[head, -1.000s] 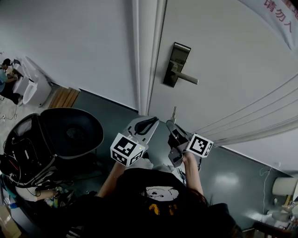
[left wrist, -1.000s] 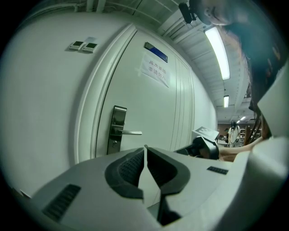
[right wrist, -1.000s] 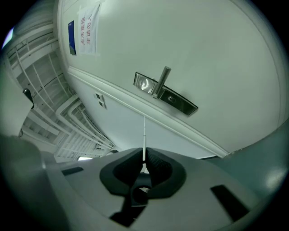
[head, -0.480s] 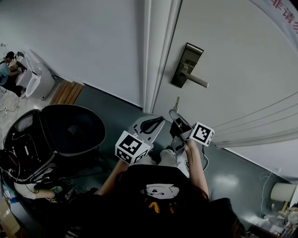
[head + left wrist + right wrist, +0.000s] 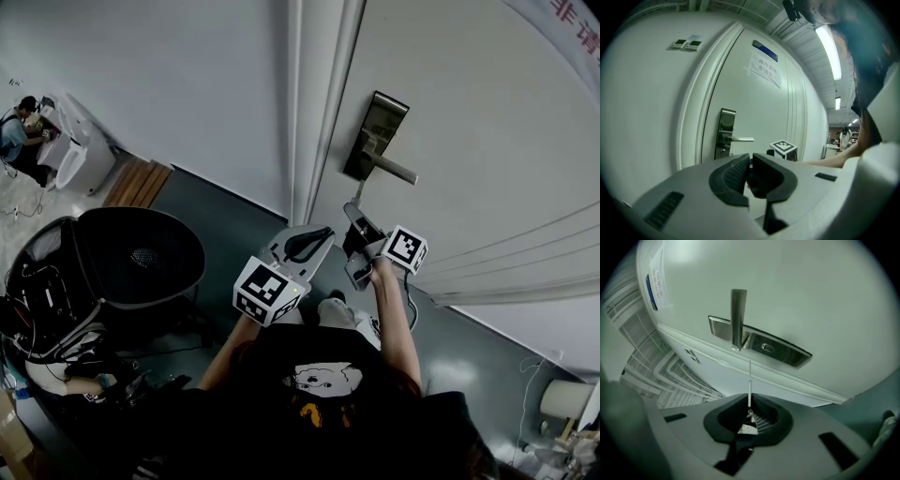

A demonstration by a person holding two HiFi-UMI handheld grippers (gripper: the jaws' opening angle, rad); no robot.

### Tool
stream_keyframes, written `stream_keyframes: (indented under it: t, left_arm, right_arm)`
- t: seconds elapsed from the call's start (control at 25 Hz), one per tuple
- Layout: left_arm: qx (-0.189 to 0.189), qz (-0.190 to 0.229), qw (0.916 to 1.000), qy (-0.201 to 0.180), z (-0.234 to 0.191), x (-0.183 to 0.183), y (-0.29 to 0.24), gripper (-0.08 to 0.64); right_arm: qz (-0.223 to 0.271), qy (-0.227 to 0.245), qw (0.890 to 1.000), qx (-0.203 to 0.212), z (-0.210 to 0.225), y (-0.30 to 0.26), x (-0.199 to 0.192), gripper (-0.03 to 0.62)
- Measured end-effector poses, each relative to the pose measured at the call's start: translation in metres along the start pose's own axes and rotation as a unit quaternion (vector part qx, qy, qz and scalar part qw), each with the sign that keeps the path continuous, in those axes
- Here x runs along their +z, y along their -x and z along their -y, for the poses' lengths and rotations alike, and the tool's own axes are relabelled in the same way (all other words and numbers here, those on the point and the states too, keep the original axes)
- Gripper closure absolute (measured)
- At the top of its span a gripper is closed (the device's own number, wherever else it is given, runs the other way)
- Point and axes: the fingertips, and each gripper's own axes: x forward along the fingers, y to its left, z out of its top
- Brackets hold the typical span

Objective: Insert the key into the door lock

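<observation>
Office corridor, white door (image 5: 469, 112) with posted notice (image 5: 765, 70), ceiling strip lights (image 5: 828, 51)

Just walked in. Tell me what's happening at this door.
A person stands at a white door with a gripper in each hand. The right gripper is shut on a key, aimed at the lock plate that carries the lever handle. The tip looks short of the keyhole, so nothing is inserted yet. The left gripper is shut on nothing, held alongside.

cnt: hand-held grippers (image 5: 326, 232) (image 5: 351, 212) x2 | key (image 5: 749, 380) x1 | door (image 5: 469, 94) x1 | lock (image 5: 375, 136) x1 | handle (image 5: 398, 172) x1
</observation>
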Motion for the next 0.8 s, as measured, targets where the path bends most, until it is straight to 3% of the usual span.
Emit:
stream_keyframes:
  t: [0.8]
  left_arm:
    - [-0.022, 0.009, 0.9982, -0.055, 0.000, 0.003, -0.004, 0.535]
  right_arm:
    - [0.017, -0.051, 0.999, 0.011, 0.033, -0.036, 0.036, 0.571]
